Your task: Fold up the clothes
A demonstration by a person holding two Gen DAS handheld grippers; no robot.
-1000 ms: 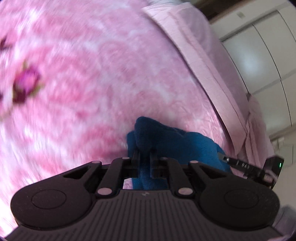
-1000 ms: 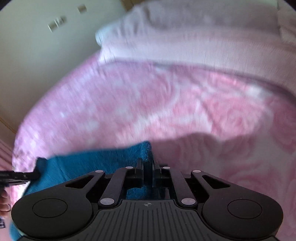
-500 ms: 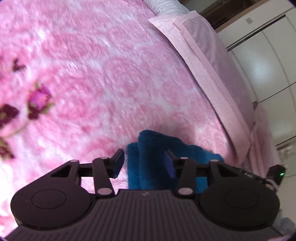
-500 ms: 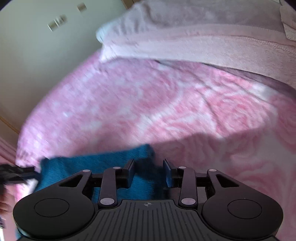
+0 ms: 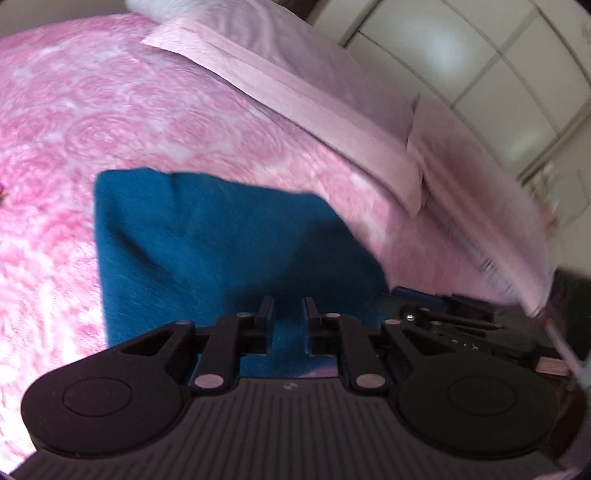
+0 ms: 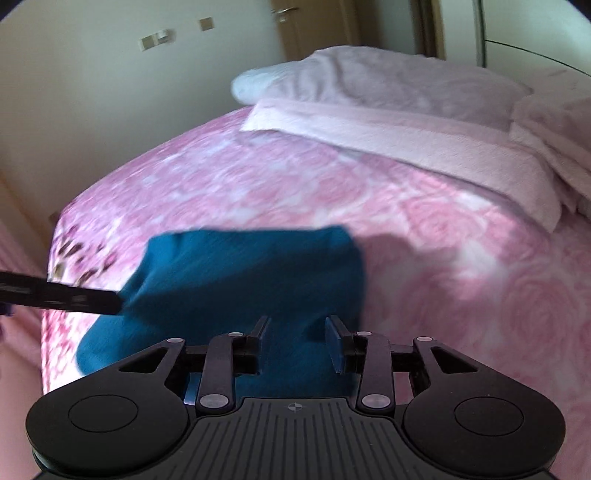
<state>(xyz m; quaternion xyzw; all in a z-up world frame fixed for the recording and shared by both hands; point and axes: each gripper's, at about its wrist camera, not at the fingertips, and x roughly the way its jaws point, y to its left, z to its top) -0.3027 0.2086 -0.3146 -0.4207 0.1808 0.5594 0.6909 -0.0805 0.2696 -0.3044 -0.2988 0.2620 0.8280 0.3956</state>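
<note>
Teal fleece garment (image 5: 207, 236) folded flat, seemingly; left tool (image 5: 288, 317) closing, empty; right tool (image 6: 297, 343) apart.

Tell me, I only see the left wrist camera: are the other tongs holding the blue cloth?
Observer: No. The right tongs stand open; the blue cloth lies on the bed beyond them, not pinched.
Operator: Is there a door in the room?
Observer: Yes, a brown door with a handle, behind the pillow.
Operator: Anything on the wall?
Observer: Switch plates, left of the door.
</note>
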